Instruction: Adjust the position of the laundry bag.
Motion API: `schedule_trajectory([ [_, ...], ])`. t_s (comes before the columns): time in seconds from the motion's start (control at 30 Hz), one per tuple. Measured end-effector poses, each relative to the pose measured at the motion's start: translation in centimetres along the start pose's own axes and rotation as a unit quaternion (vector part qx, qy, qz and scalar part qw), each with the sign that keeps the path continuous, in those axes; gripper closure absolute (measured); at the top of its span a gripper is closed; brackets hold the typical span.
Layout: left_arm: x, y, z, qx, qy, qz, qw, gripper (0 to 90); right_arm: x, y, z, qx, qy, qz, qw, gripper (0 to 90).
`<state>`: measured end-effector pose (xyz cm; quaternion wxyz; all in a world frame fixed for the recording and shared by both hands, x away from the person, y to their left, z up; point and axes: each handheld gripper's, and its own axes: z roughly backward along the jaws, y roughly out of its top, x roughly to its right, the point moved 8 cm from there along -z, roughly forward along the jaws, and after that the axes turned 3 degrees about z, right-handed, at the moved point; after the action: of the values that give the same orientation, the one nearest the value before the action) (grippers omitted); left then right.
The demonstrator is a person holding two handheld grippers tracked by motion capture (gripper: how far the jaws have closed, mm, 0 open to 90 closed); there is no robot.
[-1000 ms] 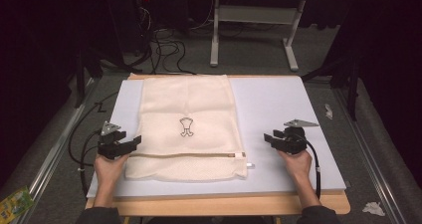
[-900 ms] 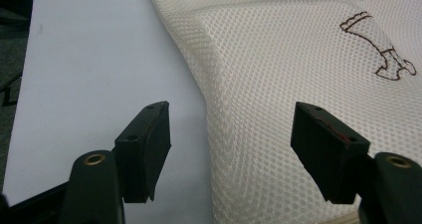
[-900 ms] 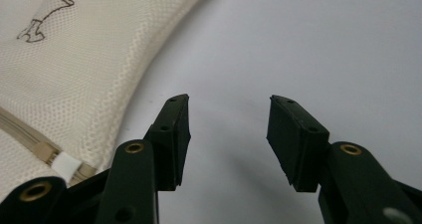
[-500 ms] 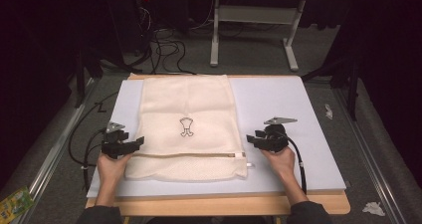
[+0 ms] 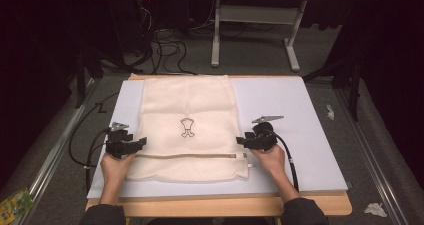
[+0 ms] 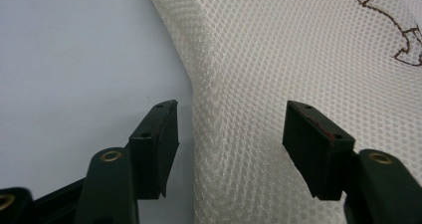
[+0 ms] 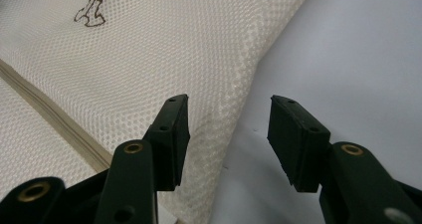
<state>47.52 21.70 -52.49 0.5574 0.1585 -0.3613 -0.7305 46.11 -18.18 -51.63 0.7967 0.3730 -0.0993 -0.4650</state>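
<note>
While both hands rest at the near part of the tabletop [image 5: 310,115], each holds a hand-held gripper at one side edge of a cream mesh bag [image 5: 187,105].

Left hand-held gripper [image 5: 140,143]: jaws apart, and they have just been closing a little. In the left gripper view [image 6: 231,129] the bag's side edge runs up between the two black jaws; one jaw stands over bare tabletop [image 6: 74,50], the other over mesh [image 6: 278,50]. No pad presses on the cloth. The person's left hand [image 5: 116,166] sits just behind it.

Right hand-held gripper [image 5: 241,141]: jaws apart, with no grip on anything. In the right gripper view [image 7: 229,122] the bag's [image 7: 174,45] opposite side edge passes between the jaws, the mesh reaching under one jaw and pale tabletop [image 7: 358,50] lying under the other. A tan zipper strip [image 7: 54,122] crosses the cloth beside that jaw. The right hand [image 5: 272,157] is behind it, with a black cable [image 5: 290,160] trailing back toward the person.

Bag position: flat on the tabletop, lying between the two hand-held grippers and stretching away from them to the far edge. The zipper [image 5: 190,157] runs across just nearer than the jaw tips. Beyond the tips, about mid-bag, is a small dark outline drawing [image 5: 187,127].

Beyond the tabletop: a grey floor [image 5: 250,60] with loose cables [image 5: 165,45] and a white frame leg [image 5: 216,35].
</note>
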Motion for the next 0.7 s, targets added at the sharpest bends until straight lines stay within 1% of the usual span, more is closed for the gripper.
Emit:
schedule_trajectory([
  [0.2, 0.1, 0.0, -0.4, -0.004, -0.005, 0.004, 1.0000, 44.3, -0.3, -0.1, -1.0, -0.013, 0.010, -0.008, 0.9998, 53.4],
  [0.27, 0.1, 0.0, -0.4, -0.004, -0.005, 0.004, 1.0000, 45.1, -0.4, -0.1, -1.0, -0.014, 0.011, -0.008, 0.9998, 54.0],
  [0.33, 0.1, 0.0, -0.5, -0.005, -0.005, 0.007, 0.9999, 47.8, -0.5, 0.0, -1.3, -0.018, 0.012, -0.007, 0.9997, 55.2],
  [0.4, 0.2, 0.0, -0.7, -0.008, -0.006, 0.009, 0.9999, 49.8, -0.8, 0.1, -1.6, -0.022, 0.012, -0.003, 0.9997, 59.7],
  [0.43, 0.2, 0.0, -0.7, -0.008, -0.006, 0.009, 0.9999, 51.5, -0.9, 0.2, -1.6, -0.023, 0.011, -0.005, 0.9997, 61.9],
  [0.47, 0.2, 0.0, -0.8, -0.008, -0.004, 0.010, 0.9999, 51.5, -0.9, 0.2, -1.6, -0.023, 0.011, -0.005, 0.9997, 61.9],
  [0.5, 0.1, 0.0, -0.9, -0.011, -0.004, 0.009, 0.9999, 55.7, -0.9, 0.2, -1.7, -0.027, 0.008, 0.000, 0.9996, 66.8],
  [0.53, 0.1, 0.0, -0.9, -0.012, -0.004, 0.009, 0.9999, 58.2, -0.9, 0.2, -1.8, -0.028, 0.008, 0.001, 0.9996, 69.8],
  [0.57, 0.1, 0.0, -0.9, -0.011, -0.004, 0.009, 0.9999, 58.2, -0.9, 0.2, -1.8, -0.028, 0.008, 0.001, 0.9996, 69.8],
  [0.6, 0.1, 0.0, -0.9, -0.010, -0.005, 0.009, 0.9999, 61.5, -0.8, 0.2, -1.8, -0.030, 0.008, 0.003, 0.9995, 72.9],
  [0.63, 0.0, 0.1, -0.8, -0.010, -0.001, 0.006, 0.9999, 68.5, -0.8, 0.3, -1.8, -0.031, 0.007, 0.006, 0.9995, 79.6],
  [0.7, 0.0, 0.2, -0.7, -0.009, -0.001, 0.000, 1.0000, 75.5, -0.9, 0.3, -1.7, -0.029, 0.009, 0.010, 0.9995, 83.8],
])
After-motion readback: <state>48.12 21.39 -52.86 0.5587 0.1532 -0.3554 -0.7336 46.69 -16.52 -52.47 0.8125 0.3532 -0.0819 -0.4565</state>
